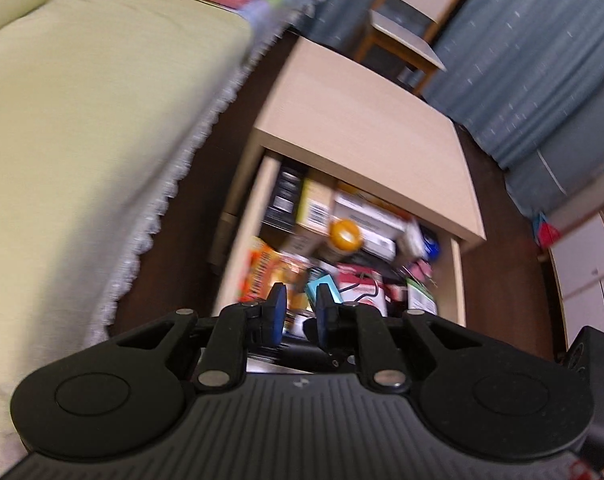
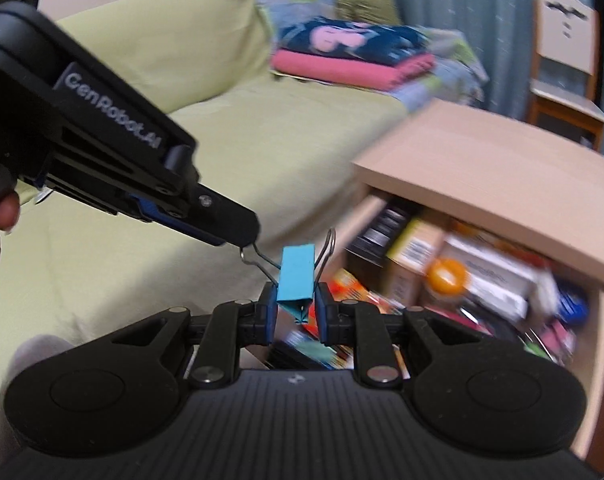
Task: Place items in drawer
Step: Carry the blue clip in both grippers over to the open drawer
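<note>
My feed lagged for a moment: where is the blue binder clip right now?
In the right wrist view, the blue binder clip is clamped in the right gripper, in the air beside the open drawer; the left gripper touches one wire handle.

The open drawer [image 1: 457, 280] (pale wood) holds jumbled boxes [image 1: 314, 210] and an orange-lidded jar [image 1: 345, 236].

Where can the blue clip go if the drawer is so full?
The drawer is packed wall to wall with boxes and an orange-lidded jar. The nightstand top, between bed and curtain, is bare. The right gripper grips the binder clip.
</note>
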Action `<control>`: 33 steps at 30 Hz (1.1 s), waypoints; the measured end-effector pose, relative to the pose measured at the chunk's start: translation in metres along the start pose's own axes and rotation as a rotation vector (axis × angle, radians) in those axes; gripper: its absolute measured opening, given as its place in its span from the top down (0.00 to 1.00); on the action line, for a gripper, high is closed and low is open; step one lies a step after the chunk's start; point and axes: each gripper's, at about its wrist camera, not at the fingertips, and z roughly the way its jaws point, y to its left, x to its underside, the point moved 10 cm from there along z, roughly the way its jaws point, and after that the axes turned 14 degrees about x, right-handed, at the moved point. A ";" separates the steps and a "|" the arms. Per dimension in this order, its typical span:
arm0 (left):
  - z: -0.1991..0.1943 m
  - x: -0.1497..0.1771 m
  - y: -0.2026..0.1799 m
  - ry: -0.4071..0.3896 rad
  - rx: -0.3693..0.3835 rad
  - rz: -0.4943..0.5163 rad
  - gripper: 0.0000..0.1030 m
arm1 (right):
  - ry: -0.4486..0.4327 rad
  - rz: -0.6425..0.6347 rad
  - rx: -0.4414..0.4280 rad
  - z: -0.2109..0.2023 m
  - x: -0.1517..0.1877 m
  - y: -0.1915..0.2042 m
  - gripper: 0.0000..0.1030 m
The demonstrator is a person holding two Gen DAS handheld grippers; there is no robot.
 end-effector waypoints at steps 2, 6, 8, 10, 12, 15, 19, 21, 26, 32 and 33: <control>0.012 0.004 -0.011 0.023 0.006 0.018 0.84 | 0.017 0.024 0.023 0.000 0.008 -0.019 0.83; 0.034 0.009 -0.028 0.056 0.021 0.040 0.84 | 0.046 0.067 0.058 0.006 0.019 -0.053 0.84; 0.045 0.011 -0.037 0.074 0.023 0.055 0.83 | 0.050 0.083 0.071 0.008 0.023 -0.066 0.84; 0.055 0.010 -0.045 0.088 0.025 0.068 0.83 | 0.054 0.103 0.085 0.007 0.026 -0.079 0.84; 0.067 0.008 -0.048 0.098 0.021 0.076 0.83 | 0.062 0.120 0.099 0.012 0.029 -0.090 0.83; 0.082 0.007 -0.046 0.119 0.002 0.071 0.83 | 0.079 0.146 0.111 0.021 0.035 -0.105 0.83; 0.092 0.007 -0.037 0.132 -0.018 0.052 0.83 | 0.101 0.149 0.116 0.029 0.041 -0.117 0.83; 0.095 0.008 -0.034 0.138 -0.023 0.049 0.83 | 0.109 0.150 0.126 0.032 0.042 -0.126 0.83; 0.106 0.016 -0.031 0.175 -0.022 0.055 0.83 | 0.161 0.157 0.139 0.028 0.055 -0.155 0.83; 0.114 0.024 -0.034 0.203 -0.021 0.071 0.83 | 0.267 0.123 0.042 0.030 0.068 -0.151 0.83; 0.115 0.024 -0.034 0.206 -0.019 0.073 0.83 | 0.280 0.113 0.028 0.030 0.070 -0.148 0.83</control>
